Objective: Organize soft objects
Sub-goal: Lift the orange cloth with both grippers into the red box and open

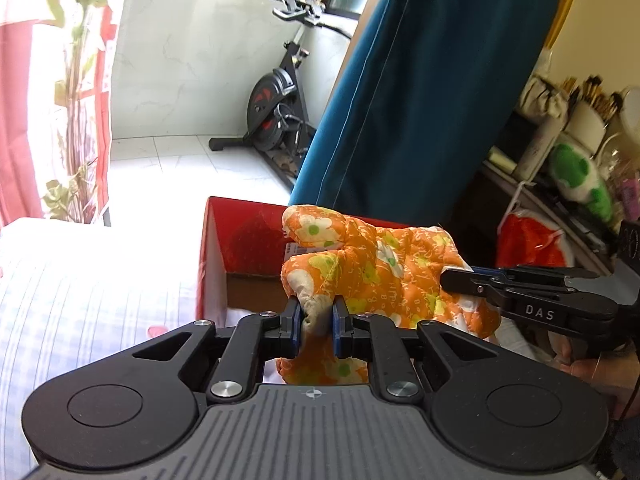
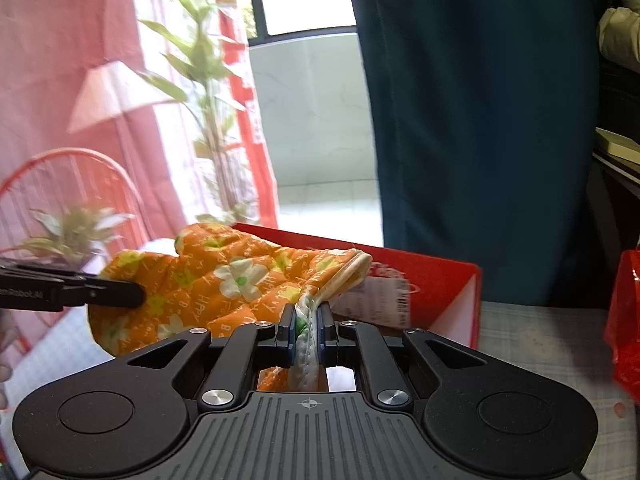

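The orange quilted cloth (image 1: pixel 384 276) hangs slung between both claws, long axis running hand to hand; the left gripper (image 1: pixel 316 320) is clenched on one bunched end, the right gripper (image 2: pixel 307 326) on the piped edge. The red box (image 1: pixel 248 236) lies just beyond and below, nearer the left.

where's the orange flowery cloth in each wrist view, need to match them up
Left wrist view: the orange floral cloth sits centre, just right of middle, clamped by the left gripper at its near end, with the right gripper reaching in from the right.
Right wrist view: it spreads left of centre, its piped edge pinched in the right gripper, the left gripper entering from the left.
Shared landmark: the red box behind the cloth.
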